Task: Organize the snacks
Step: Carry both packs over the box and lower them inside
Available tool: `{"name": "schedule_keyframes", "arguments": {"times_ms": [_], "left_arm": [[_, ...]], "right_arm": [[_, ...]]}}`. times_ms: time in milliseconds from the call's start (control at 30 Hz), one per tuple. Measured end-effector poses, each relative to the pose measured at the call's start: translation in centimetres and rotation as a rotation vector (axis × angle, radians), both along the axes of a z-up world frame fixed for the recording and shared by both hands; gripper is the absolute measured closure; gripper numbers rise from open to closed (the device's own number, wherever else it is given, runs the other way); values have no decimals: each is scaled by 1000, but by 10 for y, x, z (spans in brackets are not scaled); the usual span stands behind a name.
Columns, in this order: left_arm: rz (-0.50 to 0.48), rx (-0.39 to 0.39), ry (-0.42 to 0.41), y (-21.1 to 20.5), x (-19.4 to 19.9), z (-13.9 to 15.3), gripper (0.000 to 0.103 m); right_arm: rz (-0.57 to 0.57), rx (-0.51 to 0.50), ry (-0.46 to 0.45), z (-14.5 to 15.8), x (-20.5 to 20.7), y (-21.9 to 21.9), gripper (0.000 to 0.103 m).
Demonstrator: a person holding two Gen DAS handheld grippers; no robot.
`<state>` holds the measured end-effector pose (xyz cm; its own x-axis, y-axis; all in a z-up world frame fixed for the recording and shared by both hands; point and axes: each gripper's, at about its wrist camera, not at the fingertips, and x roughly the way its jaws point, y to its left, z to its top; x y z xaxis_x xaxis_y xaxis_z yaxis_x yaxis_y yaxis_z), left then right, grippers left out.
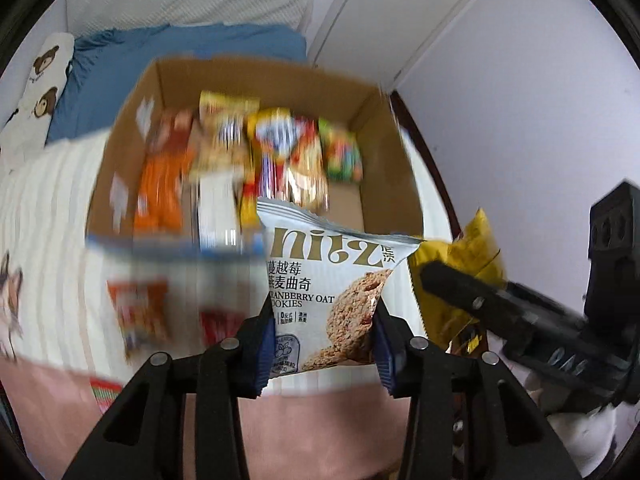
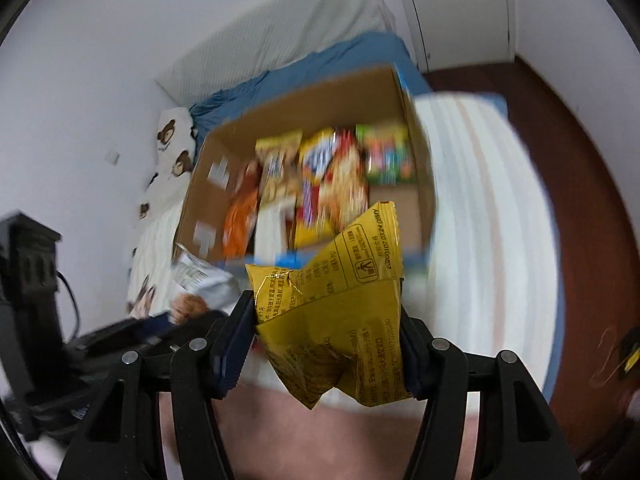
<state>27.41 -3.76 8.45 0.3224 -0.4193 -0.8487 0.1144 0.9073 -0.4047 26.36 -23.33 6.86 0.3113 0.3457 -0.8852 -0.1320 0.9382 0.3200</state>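
My left gripper [image 1: 325,332] is shut on a white cranberry oat cookie packet [image 1: 332,280], held upright in front of an open cardboard box [image 1: 384,148]. My right gripper [image 2: 328,340] is shut on a crumpled yellow snack packet [image 2: 340,312], also held in front of the box [image 2: 312,100]. The box holds several snack packets in rows: orange [image 1: 160,192], yellow [image 1: 224,120] and green [image 1: 340,152] ones. The right gripper with its yellow packet [image 1: 460,272] shows at the right of the left wrist view. The cookie packet [image 2: 200,280] shows at the left of the right wrist view.
The box stands on a bed with a white striped blanket [image 2: 480,200] and a blue sheet [image 1: 160,60]. A bear-print pillow [image 1: 40,84] lies at the far left. Loose snack packets [image 1: 140,312] lie on the blanket in front of the box. Dark wooden floor [image 2: 580,200] is at right.
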Motion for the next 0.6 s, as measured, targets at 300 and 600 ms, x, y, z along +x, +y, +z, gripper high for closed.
{"name": "schedule_keyframes", "arguments": {"times_ms": [300, 600], "left_arm": [[77, 18, 164, 10, 110, -44, 64], [-2, 29, 315, 0, 126, -88, 53]], "right_arm": [[-33, -83, 67, -37, 97, 16, 39], [-13, -147, 222, -78, 109, 18, 6]]}}
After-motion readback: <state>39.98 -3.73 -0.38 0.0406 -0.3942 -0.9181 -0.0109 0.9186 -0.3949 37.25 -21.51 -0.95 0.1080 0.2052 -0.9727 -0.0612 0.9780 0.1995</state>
